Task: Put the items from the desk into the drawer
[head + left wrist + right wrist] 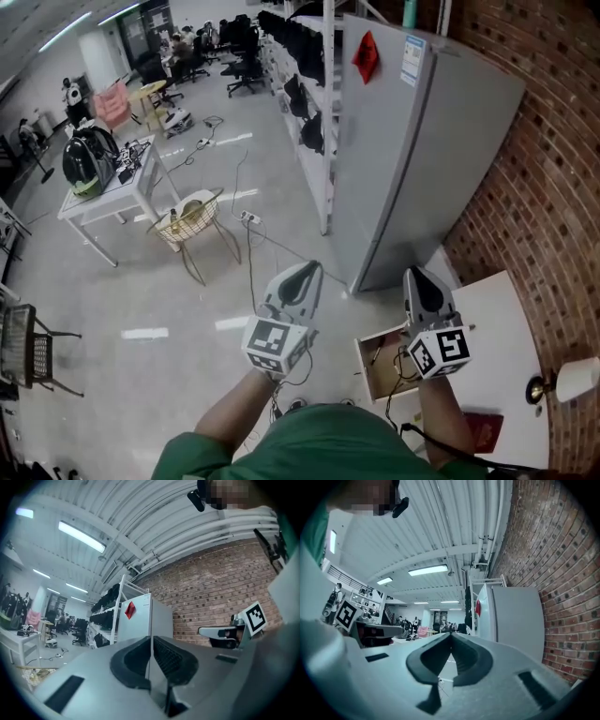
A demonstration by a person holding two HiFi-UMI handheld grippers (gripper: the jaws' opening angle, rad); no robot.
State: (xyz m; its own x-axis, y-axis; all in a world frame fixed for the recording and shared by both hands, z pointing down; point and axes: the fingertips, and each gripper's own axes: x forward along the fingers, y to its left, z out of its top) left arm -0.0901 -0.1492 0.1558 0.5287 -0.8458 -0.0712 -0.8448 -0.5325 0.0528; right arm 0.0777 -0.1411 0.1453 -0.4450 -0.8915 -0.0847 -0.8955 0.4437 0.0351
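My left gripper (302,274) (151,641) is held up in the air with its jaws pressed together and nothing in them. Beside it, my right gripper (419,278) (451,637) is raised too, shut and empty. Both point away from the desk toward the room. Below the right gripper, the white desk (502,314) has its wooden drawer (382,370) pulled open; what lies inside is too small to tell. A dark red booklet (480,431) lies on the desk near my right arm. Each gripper view shows the other gripper alongside: the right (225,632), the left (370,632).
A tall grey fridge (422,150) stands just beyond the desk against the brick wall (553,187). A lamp with a white shade (574,378) sits at the desk's right edge. A wire chair (192,225), a white table (108,197) and floor cables lie further off.
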